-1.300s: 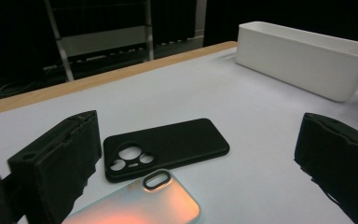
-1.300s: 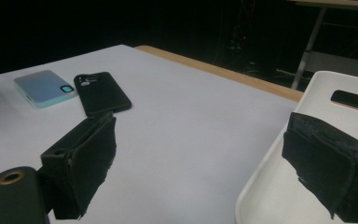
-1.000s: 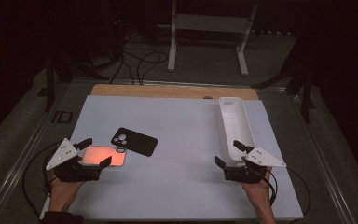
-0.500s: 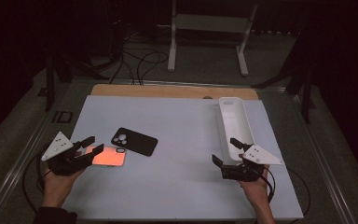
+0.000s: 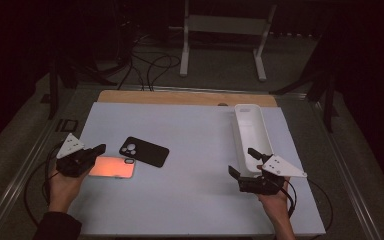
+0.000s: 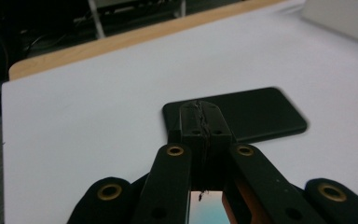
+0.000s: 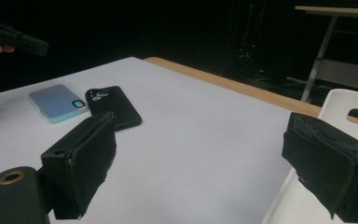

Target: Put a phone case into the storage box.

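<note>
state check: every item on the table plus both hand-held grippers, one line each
left hand-held gripper: jaws just closed, shut, nothing between them, at the coloured phone's end
right hand-held gripper: open, holding nothing, beside the tray
coloured phone: flat on the table, camera side up
black phone case: flat, lying free beside that phone
white tray: upright, looks empty

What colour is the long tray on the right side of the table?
White. The tray shows best in the high view, lying lengthwise near the table's right edge.
</note>
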### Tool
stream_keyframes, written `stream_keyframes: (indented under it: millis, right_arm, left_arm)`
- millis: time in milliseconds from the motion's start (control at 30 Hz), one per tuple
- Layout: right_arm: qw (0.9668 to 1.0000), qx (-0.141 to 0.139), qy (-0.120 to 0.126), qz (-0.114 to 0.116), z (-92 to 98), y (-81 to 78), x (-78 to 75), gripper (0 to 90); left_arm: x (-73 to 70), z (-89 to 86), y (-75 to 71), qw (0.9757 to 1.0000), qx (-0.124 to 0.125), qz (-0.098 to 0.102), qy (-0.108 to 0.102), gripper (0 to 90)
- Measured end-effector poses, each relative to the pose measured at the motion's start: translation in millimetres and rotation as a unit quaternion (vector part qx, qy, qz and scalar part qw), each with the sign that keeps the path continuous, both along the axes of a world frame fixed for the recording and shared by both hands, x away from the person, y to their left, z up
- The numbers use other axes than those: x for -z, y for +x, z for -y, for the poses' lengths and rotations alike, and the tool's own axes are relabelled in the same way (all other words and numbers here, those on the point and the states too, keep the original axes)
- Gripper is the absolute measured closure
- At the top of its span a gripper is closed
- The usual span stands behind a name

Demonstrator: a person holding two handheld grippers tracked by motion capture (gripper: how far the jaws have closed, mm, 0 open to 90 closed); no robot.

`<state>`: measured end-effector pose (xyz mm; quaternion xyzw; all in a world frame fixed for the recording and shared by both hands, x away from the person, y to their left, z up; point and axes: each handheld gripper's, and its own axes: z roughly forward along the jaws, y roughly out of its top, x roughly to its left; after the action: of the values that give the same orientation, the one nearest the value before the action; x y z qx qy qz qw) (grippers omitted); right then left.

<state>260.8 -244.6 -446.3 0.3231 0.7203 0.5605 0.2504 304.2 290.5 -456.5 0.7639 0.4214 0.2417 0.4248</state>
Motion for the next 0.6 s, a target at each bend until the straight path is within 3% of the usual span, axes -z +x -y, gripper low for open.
stream_keyframes:
  millis: [333,600]
  right_arm:
    - [1.0000,-0.005,0.001,-0.003,-1.2,0.6,1.8,9.7]
    - [1.0000,-0.004,0.002,-0.003,0.0,0.9,1.4,9.7]
  left_arm:
    - [16.7,-8.1,22.1,0.9990,-0.024,-0.031,0.021,90.0]
    - [28.1,-15.1,33.2,0.9968,-0.037,-0.059,0.039,90.0]
